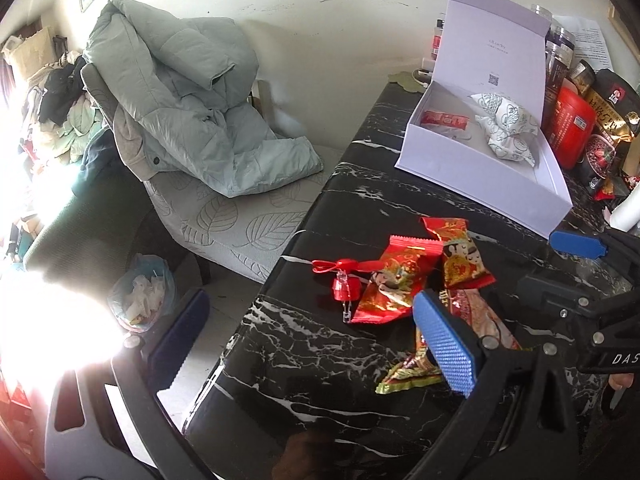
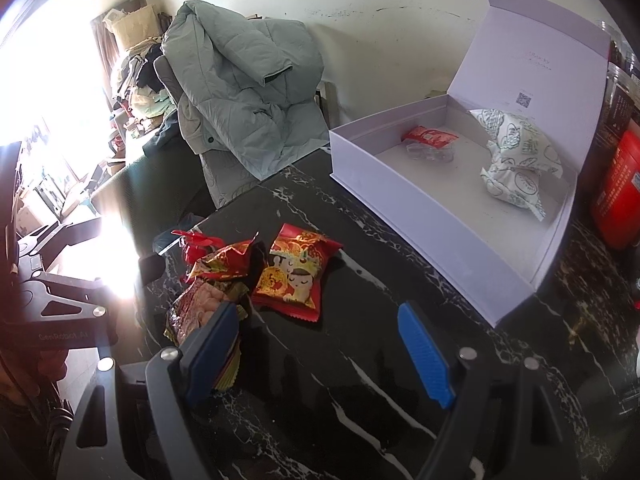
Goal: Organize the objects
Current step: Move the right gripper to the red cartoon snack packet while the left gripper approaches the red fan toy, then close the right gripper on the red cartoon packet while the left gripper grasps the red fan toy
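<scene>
Black marble tabletop (image 2: 360, 380) fills the lower half of both views, and we've got a loose heap of red snack packets on it waiting to be tidied. Our right gripper (image 2: 320, 356) hangs low over the stone, jaws apart and empty. The cartoon-faced packet (image 2: 294, 272) lies just above and slightly left of the gap between the jaws, flat, its long axis running up the frame with a slight tilt to the right. That's the one we judge easiest to take, and the right gripper is the nearer tool for it.

To its left, the crumpled packets (image 2: 216, 276) pile against each other, and one slips behind the left finger at lower left of the right view. Beyond them sits a small red ribboned trinket (image 1: 340, 280).

Our left gripper (image 1: 312, 340) is open too, nothing held; one pad overlaps the heap in its view, the other hangs off the table edge.

Up at upper right stands the white box (image 2: 420, 216), lid up, already holding a small red packet (image 2: 430, 136) and a white patterned pouch (image 2: 516, 160). Its near wall faces us, so anything carried must clear that wall. Red jar (image 2: 616, 188) crowds the far right; coat (image 2: 248, 112) drapes the chair behind.
</scene>
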Available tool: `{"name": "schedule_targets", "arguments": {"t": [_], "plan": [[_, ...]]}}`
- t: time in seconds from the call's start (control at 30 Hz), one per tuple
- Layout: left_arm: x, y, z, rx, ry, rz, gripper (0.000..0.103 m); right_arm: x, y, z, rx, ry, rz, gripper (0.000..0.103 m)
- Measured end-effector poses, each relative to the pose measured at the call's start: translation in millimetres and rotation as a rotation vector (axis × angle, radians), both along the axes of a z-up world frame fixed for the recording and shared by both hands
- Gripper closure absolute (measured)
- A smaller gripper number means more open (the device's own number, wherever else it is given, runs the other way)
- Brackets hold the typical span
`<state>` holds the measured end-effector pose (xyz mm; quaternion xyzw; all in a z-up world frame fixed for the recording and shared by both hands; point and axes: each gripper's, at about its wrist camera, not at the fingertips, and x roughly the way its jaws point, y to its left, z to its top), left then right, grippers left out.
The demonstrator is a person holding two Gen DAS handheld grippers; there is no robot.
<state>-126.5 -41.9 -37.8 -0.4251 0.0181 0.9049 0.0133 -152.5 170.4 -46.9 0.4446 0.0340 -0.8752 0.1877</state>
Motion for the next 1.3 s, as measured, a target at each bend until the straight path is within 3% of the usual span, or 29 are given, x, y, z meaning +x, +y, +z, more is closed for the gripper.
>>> {"name": "schedule_targets", "arguments": {"t": [0.4,0.5,0.7,0.77,0.87,0.93,1.0,1.1,1.13,1.3], "plan": [[-35.4,-8.7,-22.9,0.003,-0.048,-0.034,0.001,-40.2,-20.6,-24.0,0.022,-0.061,0.065,0.02],[-43.2,-9.9,-26.7,0.031,-0.057,-0.055,0.001,-49.9,-23.2,-29.6,0.014,-0.079,0.071,0.02],[-52.6,-2.9,-32.8,0.006,-0.05,-0.12,0.007,-63.5,-25.7,-41.9,0.02,-0.112,0.069,0.02],[-56.4,-4.2,-34.5,0.027,-0.055,-0.125,0.01,-65.3,-23.2,-43.7,0.009,-0.117,0.067,0.02],[-63.2,-8.4,-39.4,0.064,-0.073,-0.115,0.025,-65.5,-22.3,-43.6,0.01,-0.112,0.071,0.02],[-66.7,-11.6,-44.8,0.082,-0.096,-0.103,0.04,-65.0,-21.9,-43.7,0.008,-0.106,0.075,0.021],[-67.8,-16.1,-49.4,0.127,-0.109,-0.099,0.046,-63.2,-21.1,-43.3,-0.001,-0.098,0.081,0.027],[-65.4,-17.6,-48.1,0.119,-0.097,-0.095,0.059,-61.1,-21.2,-41.5,0.0,-0.088,0.093,0.049],[-64.1,-17.2,-47.3,0.112,-0.097,-0.096,0.059,-60.4,-21.2,-41.0,0.003,-0.088,0.096,0.057],[-53.5,-14.8,-44.0,0.122,-0.1,-0.118,0.059,-54.1,-18.0,-39.9,0.011,-0.087,0.087,0.058]]}}
